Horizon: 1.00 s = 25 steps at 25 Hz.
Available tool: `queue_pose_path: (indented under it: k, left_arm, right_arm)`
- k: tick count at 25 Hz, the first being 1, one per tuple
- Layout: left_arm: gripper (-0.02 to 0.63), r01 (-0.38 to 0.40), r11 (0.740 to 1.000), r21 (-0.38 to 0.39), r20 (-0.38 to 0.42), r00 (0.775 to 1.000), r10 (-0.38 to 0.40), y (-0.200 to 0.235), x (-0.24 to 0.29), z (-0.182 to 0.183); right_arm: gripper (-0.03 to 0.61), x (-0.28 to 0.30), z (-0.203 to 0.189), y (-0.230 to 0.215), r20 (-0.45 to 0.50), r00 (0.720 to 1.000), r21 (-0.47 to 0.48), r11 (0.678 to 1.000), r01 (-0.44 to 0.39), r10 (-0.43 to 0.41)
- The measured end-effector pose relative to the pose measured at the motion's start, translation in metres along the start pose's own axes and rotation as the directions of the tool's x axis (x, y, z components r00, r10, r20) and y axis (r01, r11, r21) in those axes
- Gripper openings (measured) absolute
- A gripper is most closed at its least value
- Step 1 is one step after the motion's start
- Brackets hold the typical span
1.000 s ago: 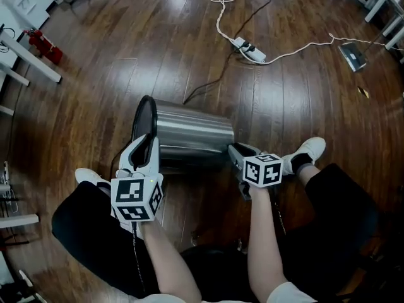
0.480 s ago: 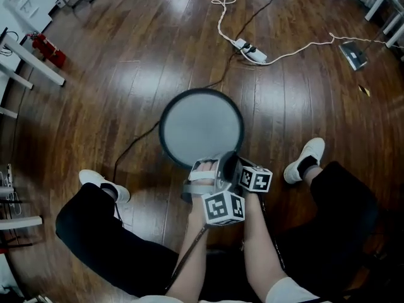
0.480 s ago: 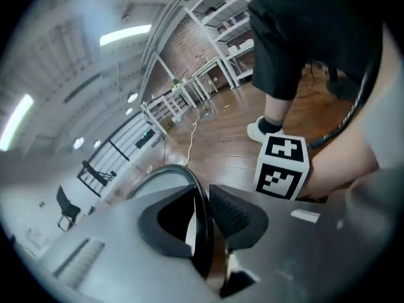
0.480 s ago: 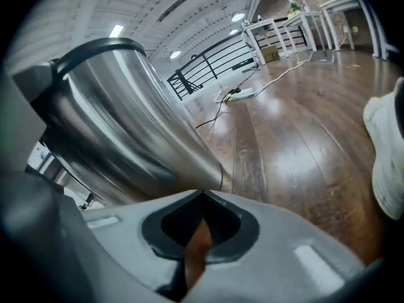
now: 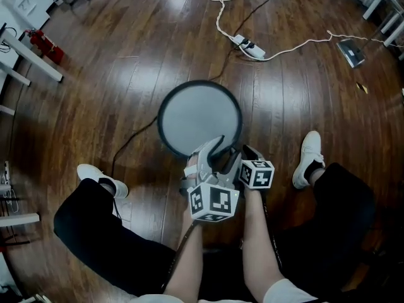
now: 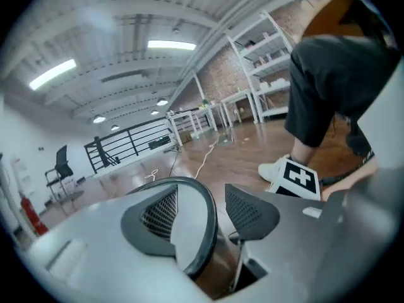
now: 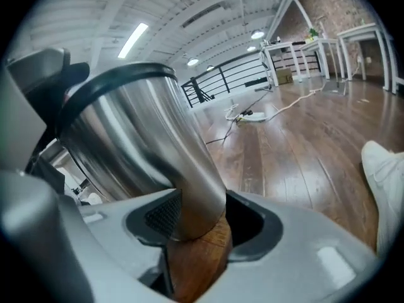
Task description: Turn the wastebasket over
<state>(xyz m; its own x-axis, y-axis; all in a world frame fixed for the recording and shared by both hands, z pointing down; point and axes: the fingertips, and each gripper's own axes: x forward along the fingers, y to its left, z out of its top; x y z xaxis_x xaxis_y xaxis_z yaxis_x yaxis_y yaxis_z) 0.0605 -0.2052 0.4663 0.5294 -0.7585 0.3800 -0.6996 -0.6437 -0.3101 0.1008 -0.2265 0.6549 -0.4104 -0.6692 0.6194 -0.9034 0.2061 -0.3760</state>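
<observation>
Head view: looks steeply down from above onto wastebasket (image 5: 199, 115) and floor (image 5: 126, 55). Both gripper views: low, very close, facing along their jaws. All three share the wastebasket.

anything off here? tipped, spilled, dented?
Nothing spilled or dented. The brushed-steel wastebasket with a black rim stands straight on the dark wooden floor. One oddity: a thin black cable meets its base on both sides, so it may be standing on the cable; the contact itself is hidden.
</observation>
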Motion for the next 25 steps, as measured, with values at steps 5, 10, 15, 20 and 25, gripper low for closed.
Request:
queue_pose_path:
  k: [5,10,15,20,25]
  left_arm:
    - [0.236,-0.078,0.979,-0.189,0.146,0.984,0.106,0.038,-0.039,0.032]
    - [0.204,-0.143,0.947,-0.288,0.247,0.944,0.218,0.065,-0.092,0.057]
    - [0.129,-0.19,0.919,-0.346,0.25,0.925,0.286,0.075,-0.14,0.06]
    - [0.045,-0.214,0.92,-0.328,0.259,0.916,0.305,0.066,-0.178,0.059]
    - [0.017,-0.217,0.905,-0.365,0.273,0.905,0.327,0.054,-0.221,0.071]
  right_arm:
    - [0.198,-0.035,0.05,0.012,0.123,0.992,-0.112,0.994,0.011,0.003]
    - [0.196,-0.094,0.093,0.042,0.251,0.966,-0.222,0.975,0.001,0.056]
    - [0.088,-0.157,0.12,0.09,0.351,0.93,-0.329,0.944,0.01,0.113]
    - [-0.008,-0.214,0.133,0.139,0.409,0.884,-0.424,0.905,-0.037,0.228]
    - [-0.008,-0.262,0.132,0.183,0.408,0.852,-0.523,0.849,-0.077,0.329]
